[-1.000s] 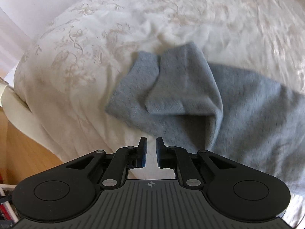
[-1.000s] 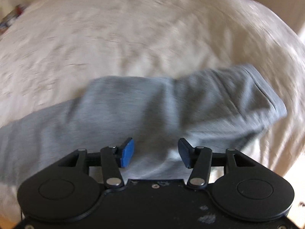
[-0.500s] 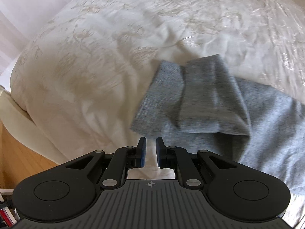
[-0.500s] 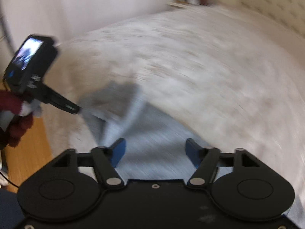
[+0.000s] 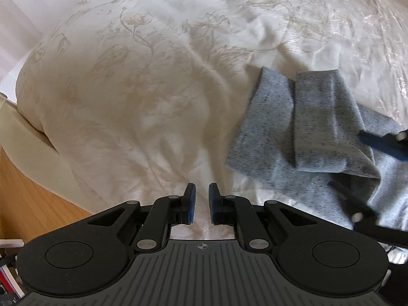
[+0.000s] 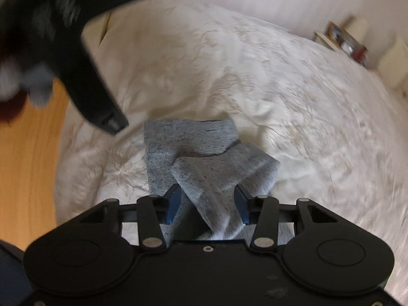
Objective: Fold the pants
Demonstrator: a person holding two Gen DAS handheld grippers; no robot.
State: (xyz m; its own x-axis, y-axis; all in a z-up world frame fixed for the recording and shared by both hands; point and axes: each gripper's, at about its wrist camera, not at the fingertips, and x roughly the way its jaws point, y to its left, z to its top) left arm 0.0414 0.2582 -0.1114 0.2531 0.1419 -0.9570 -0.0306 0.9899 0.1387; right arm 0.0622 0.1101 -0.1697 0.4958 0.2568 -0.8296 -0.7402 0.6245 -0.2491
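Pants (image 6: pixel 204 168) between right tool (image 6: pixel 207 204) jaws

the pants (image 5: pixel 318 132) run off the right edge; the hand (image 6: pixel 15 86) is blurred, cut off at left.

Home bedroom: bed (image 5: pixel 142 107) under white floral-embroidered cover, wooden floor (image 6: pixel 28 168), framed photos (image 6: pixel 341 38) on far shelf.
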